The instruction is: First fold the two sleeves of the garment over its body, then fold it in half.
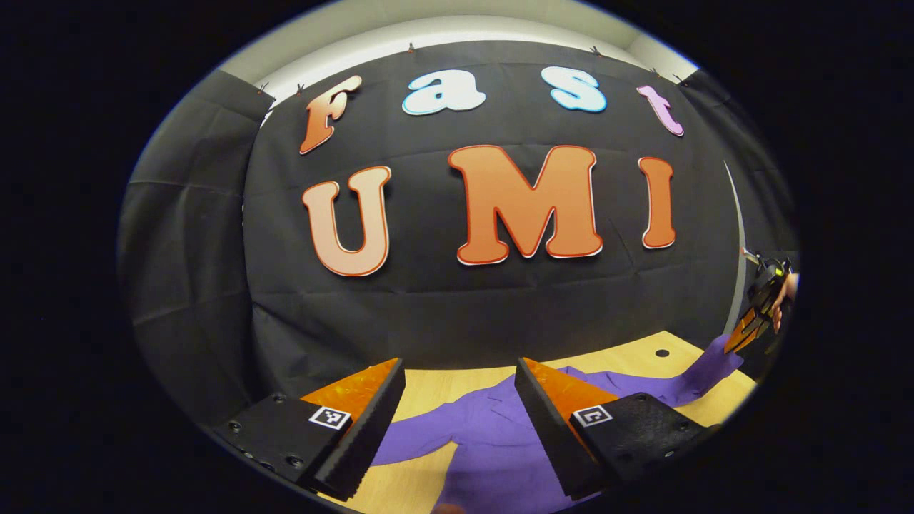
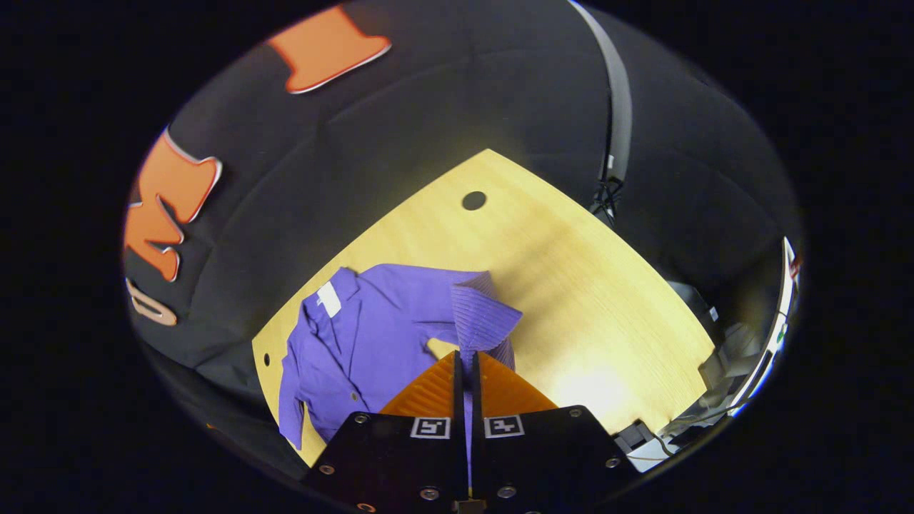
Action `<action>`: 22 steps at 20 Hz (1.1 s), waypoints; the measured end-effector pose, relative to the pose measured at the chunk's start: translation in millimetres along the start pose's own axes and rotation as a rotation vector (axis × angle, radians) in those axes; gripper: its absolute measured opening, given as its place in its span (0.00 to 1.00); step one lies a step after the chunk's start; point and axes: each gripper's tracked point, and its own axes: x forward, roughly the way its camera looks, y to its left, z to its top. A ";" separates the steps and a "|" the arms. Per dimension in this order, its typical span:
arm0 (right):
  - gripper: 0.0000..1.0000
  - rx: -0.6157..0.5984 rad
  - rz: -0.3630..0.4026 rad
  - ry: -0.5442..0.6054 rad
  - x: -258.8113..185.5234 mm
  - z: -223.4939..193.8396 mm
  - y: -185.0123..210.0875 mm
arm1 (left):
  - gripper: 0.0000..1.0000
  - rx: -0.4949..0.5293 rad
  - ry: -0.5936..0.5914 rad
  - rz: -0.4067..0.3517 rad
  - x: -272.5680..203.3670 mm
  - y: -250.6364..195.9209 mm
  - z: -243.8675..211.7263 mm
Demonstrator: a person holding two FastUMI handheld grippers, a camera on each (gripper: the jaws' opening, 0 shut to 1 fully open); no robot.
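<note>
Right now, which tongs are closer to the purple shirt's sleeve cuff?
Right. The right tongs are shut on the sleeve cuff, lifting it off the wooden table. The left tongs hang open above the shirt's body, away from that cuff.

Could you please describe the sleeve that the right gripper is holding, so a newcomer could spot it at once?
Find the light wooden table and the purple shirt spread on it. One sleeve rises off the table from the shirt's body, its ribbed cuff pinched between the right gripper fingers. It is the shirt's only lifted part; the rest lies flat.
</note>
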 end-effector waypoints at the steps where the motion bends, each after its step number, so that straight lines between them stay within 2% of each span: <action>1: 0.03 -0.027 0.013 -0.004 -3.6 -0.8 18.6 | 0.97 -0.002 0.007 0.003 2.7 6.8 -3.1; 7: 0.03 -0.172 0.082 -0.024 -16.6 -8.4 116.4 | 0.97 0.002 0.034 0.028 12.4 50.1 -16.8; 14: 0.03 -0.280 0.167 -0.049 -22.3 -16.5 219.3 | 0.97 0.015 0.057 0.075 16.7 103.7 -32.4; 22: 0.03 -0.393 0.251 -0.001 -14.9 -67.3 312.2 | 0.96 0.029 0.084 0.136 15.9 158.4 -47.7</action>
